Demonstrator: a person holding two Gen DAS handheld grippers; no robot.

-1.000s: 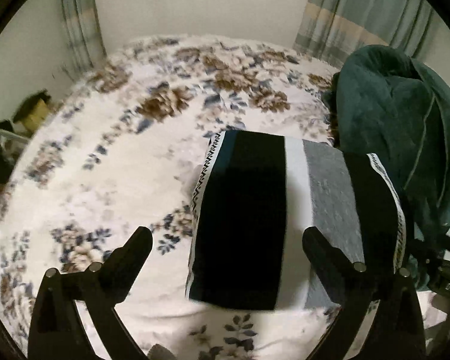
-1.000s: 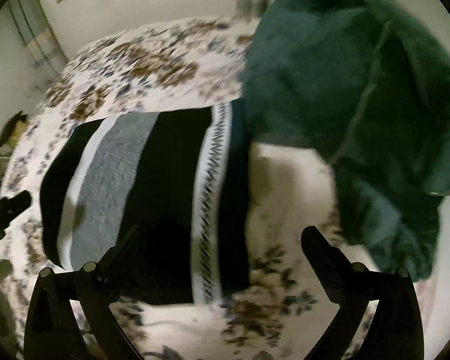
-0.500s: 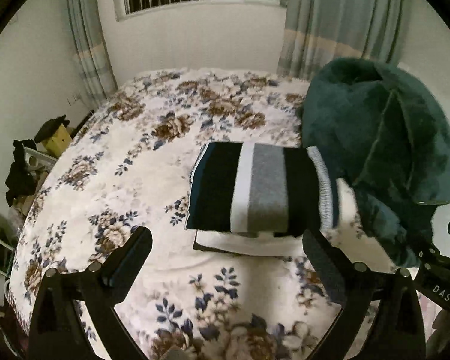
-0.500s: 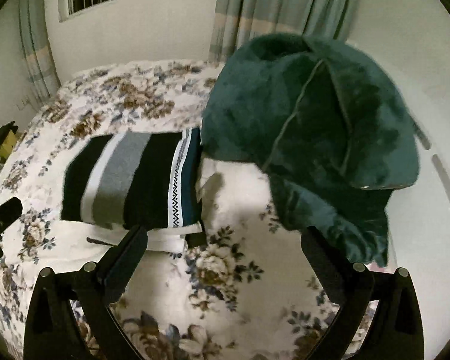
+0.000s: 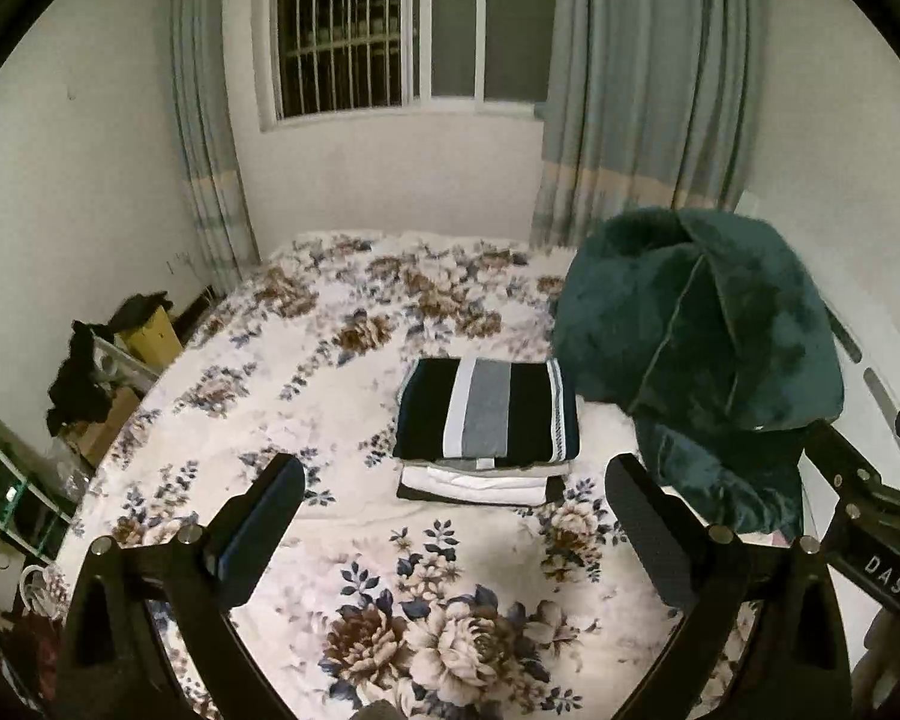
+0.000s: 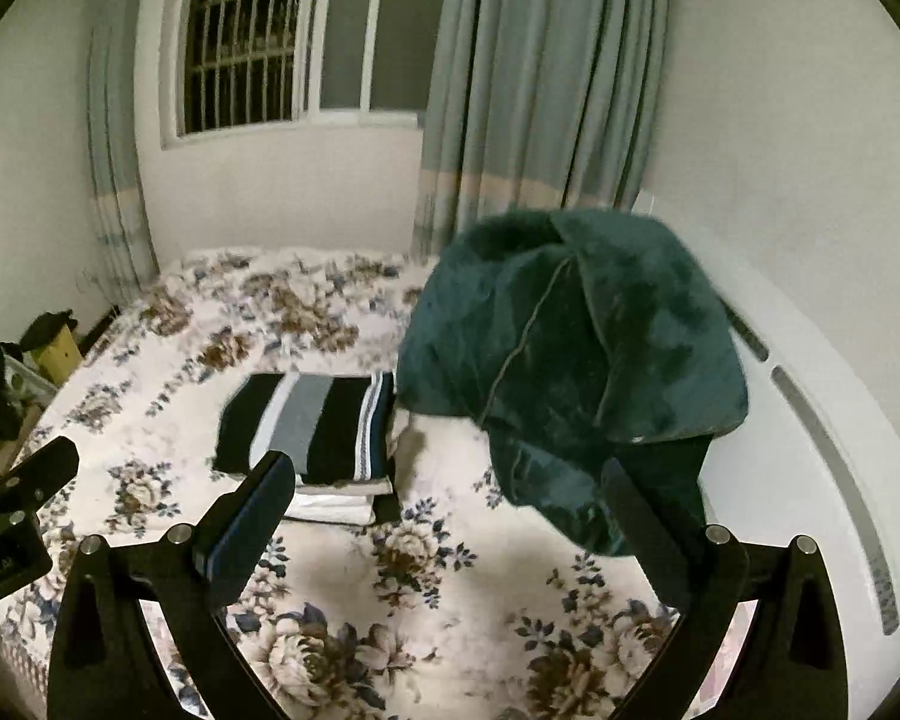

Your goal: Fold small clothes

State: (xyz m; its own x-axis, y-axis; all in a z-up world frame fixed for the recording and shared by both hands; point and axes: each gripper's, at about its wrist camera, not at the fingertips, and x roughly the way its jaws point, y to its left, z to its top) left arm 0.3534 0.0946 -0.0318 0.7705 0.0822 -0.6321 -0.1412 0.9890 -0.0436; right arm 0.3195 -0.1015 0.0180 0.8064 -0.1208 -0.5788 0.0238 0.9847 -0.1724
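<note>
A folded garment with black, white and grey stripes (image 5: 486, 411) lies on top of a small stack of folded white and dark clothes (image 5: 480, 483) on the floral bed (image 5: 306, 384). It also shows in the right wrist view (image 6: 312, 423). My left gripper (image 5: 453, 495) is open and empty, well back from the stack and above the bed. My right gripper (image 6: 444, 495) is open and empty too, back from the stack. The right gripper's body shows at the right edge of the left wrist view (image 5: 870, 510).
A big dark green plush blanket (image 5: 696, 348) is heaped just right of the stack, against the white headboard (image 6: 810, 420). Boxes, a yellow object and dark clutter (image 5: 120, 354) stand left of the bed. A barred window (image 5: 384, 30) and curtains are behind.
Both grippers have pulled back and up from the striped garment, which was close under them a second ago. The garment stays on the stack; the window has come into view.
</note>
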